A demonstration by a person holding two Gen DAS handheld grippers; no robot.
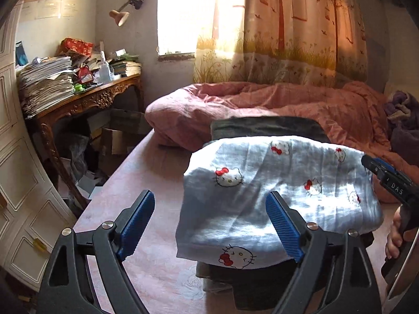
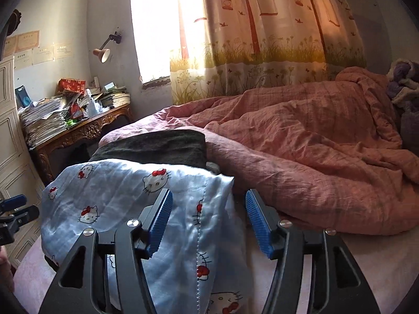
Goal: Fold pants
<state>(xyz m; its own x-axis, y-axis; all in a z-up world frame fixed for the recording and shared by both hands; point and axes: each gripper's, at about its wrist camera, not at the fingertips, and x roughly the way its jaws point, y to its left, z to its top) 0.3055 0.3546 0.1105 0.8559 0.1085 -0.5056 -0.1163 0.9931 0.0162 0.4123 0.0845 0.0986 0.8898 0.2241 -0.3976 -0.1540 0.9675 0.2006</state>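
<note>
The pants (image 1: 262, 172) are light blue with a cat-and-red-bow print. They lie folded on a pile of dark clothes (image 1: 262, 127) on the bed. My left gripper (image 1: 209, 198) is open just above their near left edge, and neither pad presses on the cloth. In the right wrist view the pants (image 2: 117, 196) fill the lower left, with a stitched seam running toward me. My right gripper (image 2: 209, 195) is open over their right edge; loose fabric lies below and between the fingers, not pinched. Each gripper shows in the other's view: right gripper (image 1: 387, 180), left gripper (image 2: 15, 209).
A crumpled pink duvet (image 2: 314, 157) lies heaped behind and to the right of the pants. The pink sheet (image 1: 136, 183) shows bare to the left. A carved wooden desk (image 1: 86, 99) stacked with papers stands beyond the bed's left edge, beside a white panelled door (image 1: 21, 183).
</note>
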